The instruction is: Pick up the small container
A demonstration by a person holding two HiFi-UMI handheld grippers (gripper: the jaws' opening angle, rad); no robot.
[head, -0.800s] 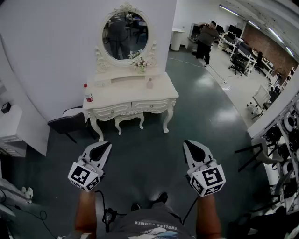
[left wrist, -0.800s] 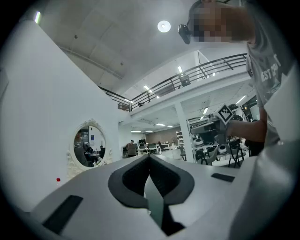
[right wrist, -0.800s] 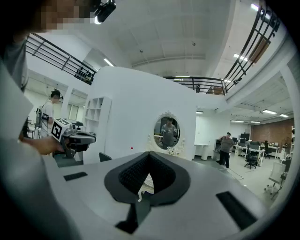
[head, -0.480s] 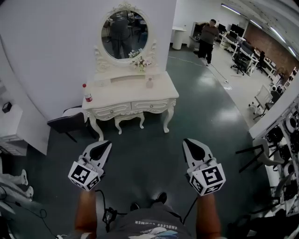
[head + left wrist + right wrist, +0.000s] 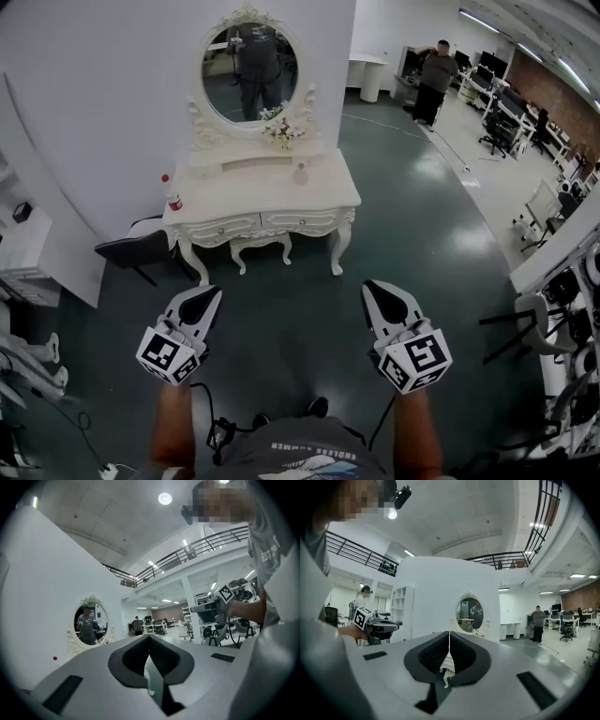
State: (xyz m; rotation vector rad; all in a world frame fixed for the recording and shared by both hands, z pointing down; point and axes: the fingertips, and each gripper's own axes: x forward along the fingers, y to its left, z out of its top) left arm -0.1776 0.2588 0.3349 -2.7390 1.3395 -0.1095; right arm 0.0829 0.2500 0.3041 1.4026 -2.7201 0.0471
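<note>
The small pinkish container (image 5: 300, 171) stands on a white dressing table (image 5: 328, 194) under an oval mirror (image 5: 249, 71), far ahead of both grippers. A red-capped bottle (image 5: 172, 193) stands at the table's left end, and flowers (image 5: 282, 131) sit by the mirror. My left gripper (image 5: 214, 292) and right gripper (image 5: 372, 286) are held side by side over the dark floor, well short of the table. Both are shut and hold nothing. In the left gripper view the left gripper (image 5: 149, 637) has its jaws meeting; likewise the right gripper (image 5: 449, 633) in the right gripper view.
A dark chair (image 5: 131, 246) stands at the table's left, beside a white shelf unit (image 5: 23, 253). A person (image 5: 436, 80) stands far back right among desks. Office chairs (image 5: 534, 314) line the right edge. Cables (image 5: 89, 441) lie on the floor near my left.
The view has shifted a little, so the dressing table sits slightly lower and more central. The person at the back has walked to the right. Both grippers keep their places and stay shut.
</note>
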